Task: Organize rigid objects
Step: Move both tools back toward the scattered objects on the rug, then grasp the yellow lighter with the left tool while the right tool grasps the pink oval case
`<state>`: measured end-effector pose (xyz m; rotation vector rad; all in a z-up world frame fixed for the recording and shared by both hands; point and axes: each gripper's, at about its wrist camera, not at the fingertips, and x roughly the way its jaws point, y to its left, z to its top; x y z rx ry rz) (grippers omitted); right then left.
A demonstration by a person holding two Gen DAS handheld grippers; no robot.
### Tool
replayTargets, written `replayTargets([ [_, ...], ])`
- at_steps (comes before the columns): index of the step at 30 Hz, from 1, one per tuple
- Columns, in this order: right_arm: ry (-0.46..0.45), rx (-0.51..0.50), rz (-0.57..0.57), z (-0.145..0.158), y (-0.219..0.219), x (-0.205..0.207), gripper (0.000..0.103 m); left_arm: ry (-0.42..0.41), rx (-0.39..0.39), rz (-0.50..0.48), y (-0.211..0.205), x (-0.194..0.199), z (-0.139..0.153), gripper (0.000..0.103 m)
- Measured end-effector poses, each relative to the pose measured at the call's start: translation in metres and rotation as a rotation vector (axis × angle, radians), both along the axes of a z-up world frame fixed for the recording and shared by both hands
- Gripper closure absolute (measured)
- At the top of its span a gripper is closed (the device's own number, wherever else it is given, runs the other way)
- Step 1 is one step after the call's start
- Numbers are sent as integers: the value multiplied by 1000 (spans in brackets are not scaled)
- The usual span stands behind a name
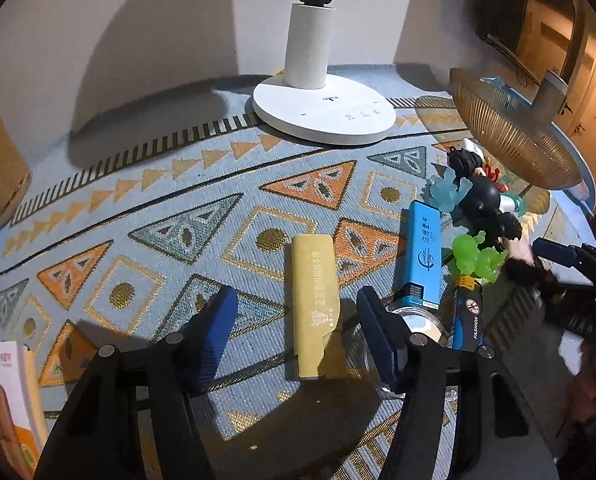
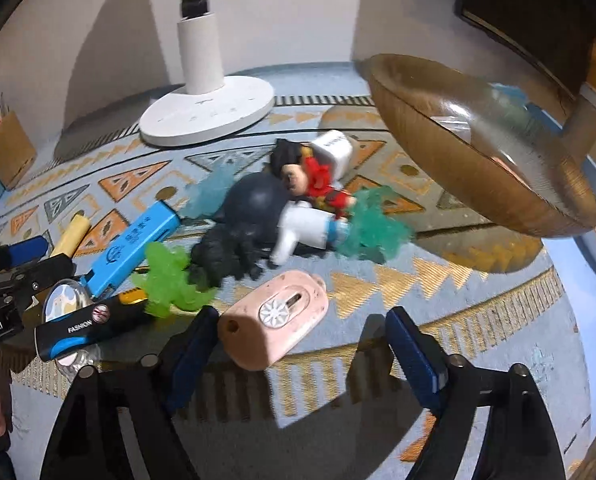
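A patterned cloth (image 1: 185,208) is spread over the bench, and a white lamp base (image 1: 322,114) is set on it at the far side. A ribbed amber bowl (image 2: 478,152) is seen raised above the right part of the cloth.

A heap of toys is gathered in the middle: a dark figurine (image 2: 241,224) is laid against a red-clad doll (image 2: 318,184), with a green translucent piece (image 2: 165,280) just beside them. A blue lighter (image 1: 424,256) is laid beside the heap, and a black and blue lighter (image 2: 81,328) is placed near it.

The left gripper (image 1: 293,328) is held over a yellow lighter (image 1: 312,304), which is laid lengthwise between the fingers (image 1: 217,332). The fingers are set about half apart, and a gap is seen on each side of the lighter, so nothing is gripped.

The right gripper (image 2: 302,344) is lowered over a pink case (image 2: 273,316). The case is laid flat towards the left finger, close against its tip; whether it is touched cannot be told. The right finger (image 2: 414,356) is kept clear of it, and the fingers are held half apart.
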<state>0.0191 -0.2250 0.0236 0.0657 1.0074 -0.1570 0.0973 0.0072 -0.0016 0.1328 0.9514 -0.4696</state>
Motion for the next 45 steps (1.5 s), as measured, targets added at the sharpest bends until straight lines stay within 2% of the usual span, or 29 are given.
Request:
replayTargets([
  [1,-5,-4,-2,3,-8,-4,54,-2,6,1,-1,0,0,45],
  [2,-5,-1,1,3,-13,-5,64,-4,15,3,-2,-1,0,46],
  [3,-7,28,17,4,-21,-9,64,-6,26,6,-3,-2,0,46],
  [5,-11,77,47,6,-36,-17,64,-8,31,14,-3,-3,1,58],
  [8,-9,103,57,6,-53,-24,64,14,-18,46,7,-1,3,59],
  [10,-1,126,80,7,-56,-23,62,15,-24,50,8,-3,3,59],
  [12,7,141,90,7,-56,-21,48,3,9,39,3,-8,2,58],
  [13,5,141,92,6,-53,-18,36,-6,33,31,-2,-10,2,57],
  [15,9,88,93,2,-45,-9,35,-22,55,21,-10,-13,2,58],
  [17,8,13,98,0,-36,-3,44,-19,45,27,-12,-12,2,61],
  [18,-7,-5,104,0,-32,-2,49,-32,59,29,-15,-13,2,67],
  [19,-12,-1,114,2,-31,-2,58,-40,63,23,-18,-14,2,80],
  [20,-15,-3,128,3,-29,-4,68,-43,64,20,-21,-16,3,82],
  [21,-14,-11,142,4,-26,-6,68,-50,72,32,-23,-19,3,82],
  [23,-9,11,171,5,-23,-11,68,-36,33,55,-21,-24,4,82],
  [26,-2,115,240,7,-16,-21,68,-4,-50,97,-9,-37,6,82],
  [31,24,313,331,13,-5,-41,68,30,-265,175,27,-69,24,82],
  [33,22,377,350,19,-5,-48,68,10,-278,194,32,-84,34,82],
  [36,-6,408,364,32,-4,-58,68,-27,-284,185,29,-105,51,82],
  [40,-79,416,368,61,-13,-78,68,-83,-328,150,15,-126,83,82],
  [45,-213,393,327,109,-45,-98,68,-204,-358,90,-16,-144,138,82],
])
